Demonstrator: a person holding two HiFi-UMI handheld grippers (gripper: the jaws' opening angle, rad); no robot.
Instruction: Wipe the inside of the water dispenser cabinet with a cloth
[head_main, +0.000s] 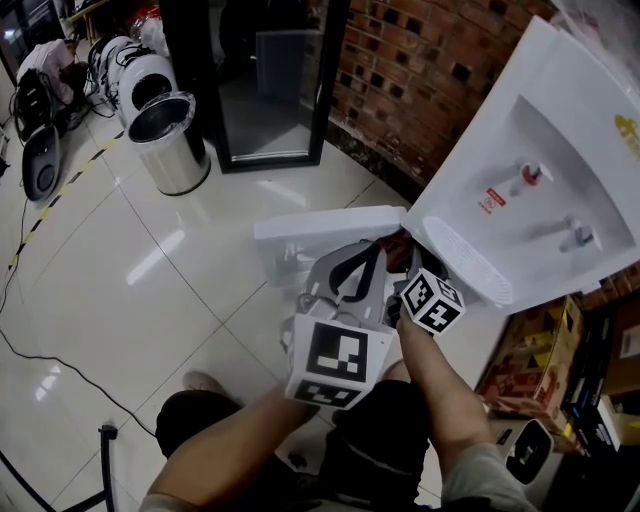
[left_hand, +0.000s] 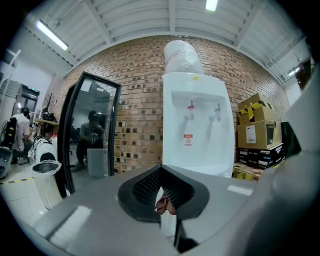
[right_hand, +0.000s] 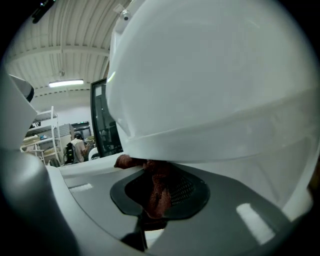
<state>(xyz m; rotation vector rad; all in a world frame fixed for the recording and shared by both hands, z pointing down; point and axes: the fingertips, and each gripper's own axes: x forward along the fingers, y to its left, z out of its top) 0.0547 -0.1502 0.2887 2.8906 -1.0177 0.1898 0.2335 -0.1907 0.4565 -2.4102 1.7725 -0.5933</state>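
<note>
The right gripper (right_hand: 150, 211) grasped a rust-red knitted cloth (right_hand: 159, 190) in its jaws close under the white plastic water dispenser (head_main: 540, 170), likely to wipe its cabinet; the left gripper (left_hand: 167, 206) had its jaws clenched

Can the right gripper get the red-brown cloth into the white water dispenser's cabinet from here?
Likely yes: the white cabinet door hangs open and the right gripper, shut on the red-brown cloth, sits just under the front of the white water dispenser. The interior itself is out of view.
</note>
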